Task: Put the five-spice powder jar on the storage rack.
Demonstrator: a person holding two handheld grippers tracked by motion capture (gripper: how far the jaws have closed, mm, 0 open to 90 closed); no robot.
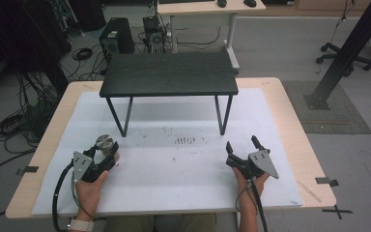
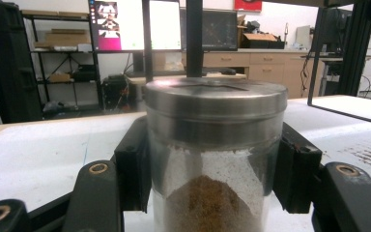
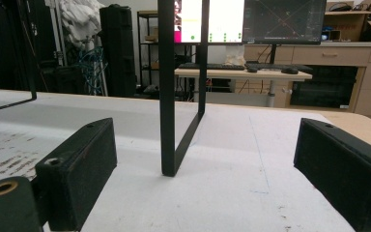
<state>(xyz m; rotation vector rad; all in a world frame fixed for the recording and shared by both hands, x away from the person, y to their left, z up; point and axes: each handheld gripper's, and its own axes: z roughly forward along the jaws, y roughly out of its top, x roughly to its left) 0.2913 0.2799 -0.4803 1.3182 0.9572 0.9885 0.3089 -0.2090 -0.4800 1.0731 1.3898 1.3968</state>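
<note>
Left grip (image 1: pixel 107 153): jaws clamped on jar (image 1: pixel 105 143), one pad each side of the glass just under the lid; seen close in left gripper view (image 2: pixel 216 159).
Jar: upright, long axis vertical, metal lid (image 2: pixel 216 96) on top, brown powder heaped inside w/ dusty film up the glass; sits at near-left of white board, base hidden, so can't tell if resting or lifted a hair.
Right grip (image 1: pixel 244 145): jaws spread wide, nothing between; points fwd toward small table's right leg (image 3: pixel 179 121).
Key relation: jar already in left hand, well apart from right grip across the board; left is the nearer hand by far. Judged next: right comes across for the lid, or left carries jar fwd/up to small table – can't settle which.
Risk (judged): smooth glass, grip just under the lid, could tilt if swung fast.
Surface: white board (image 1: pixel 174 193) on light wood tabletop (image 1: pixel 294 125); brown crumbs/scuffs (image 1: pixel 186 140) mid-board, betw. the two grips and a bit fwd.
Beyond: small black table (image 1: pixel 169 74) on thin black legs, top bare, straddling far half of board.
Room: PC towers (image 1: pixel 116 36) and cable tangle on floor far left, desk far back, office chair base far right; monitors (image 2: pixel 135 24) lit in the bg.
</note>
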